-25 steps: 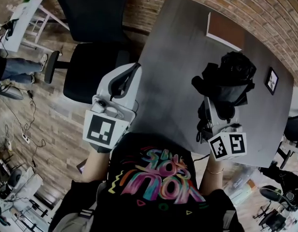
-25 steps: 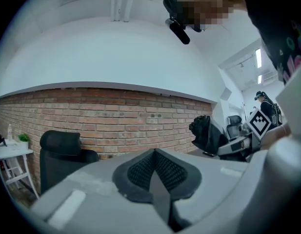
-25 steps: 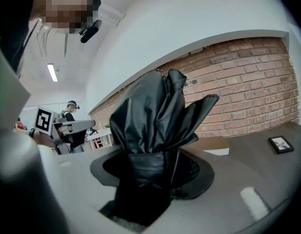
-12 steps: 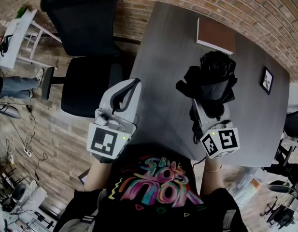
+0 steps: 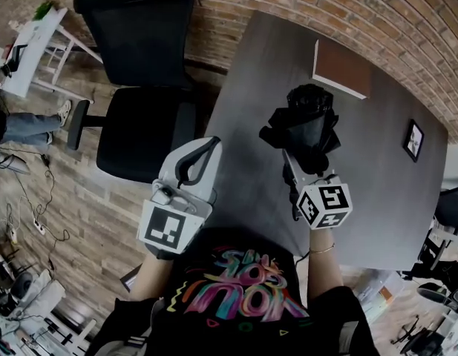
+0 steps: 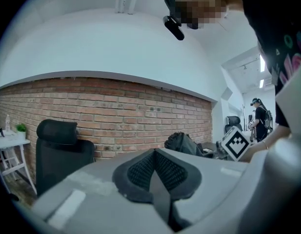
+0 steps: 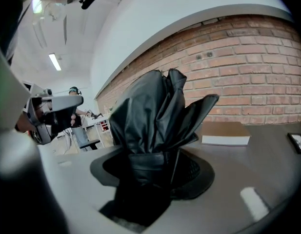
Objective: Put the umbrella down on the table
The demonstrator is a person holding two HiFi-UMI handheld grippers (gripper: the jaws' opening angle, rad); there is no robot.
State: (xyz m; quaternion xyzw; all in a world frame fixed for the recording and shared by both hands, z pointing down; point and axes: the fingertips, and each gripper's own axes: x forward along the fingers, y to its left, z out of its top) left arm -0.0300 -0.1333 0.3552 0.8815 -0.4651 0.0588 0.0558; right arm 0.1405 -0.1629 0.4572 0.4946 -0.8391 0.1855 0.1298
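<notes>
A black folded umbrella [image 5: 304, 124] stands up out of my right gripper [image 5: 301, 158], held above the near part of the dark grey table [image 5: 266, 73]. In the right gripper view the umbrella [image 7: 155, 113] fills the space between the jaws, which are shut on its lower end; the fabric flares loosely above them. My left gripper [image 5: 205, 145] hovers at the table's left edge, apart from the umbrella, its pads pressed together with nothing between them. From the left gripper [image 6: 155, 168] the umbrella [image 6: 182, 143] shows off to the right.
A brown book [image 5: 345, 67] lies at the table's far side, and a small framed picture [image 5: 414, 139] at its right. A black office chair [image 5: 139, 87] stands left of the table before a brick wall. People and desks show in the background.
My right gripper has come down and leftward with the umbrella still in it. The left gripper has barely moved.
</notes>
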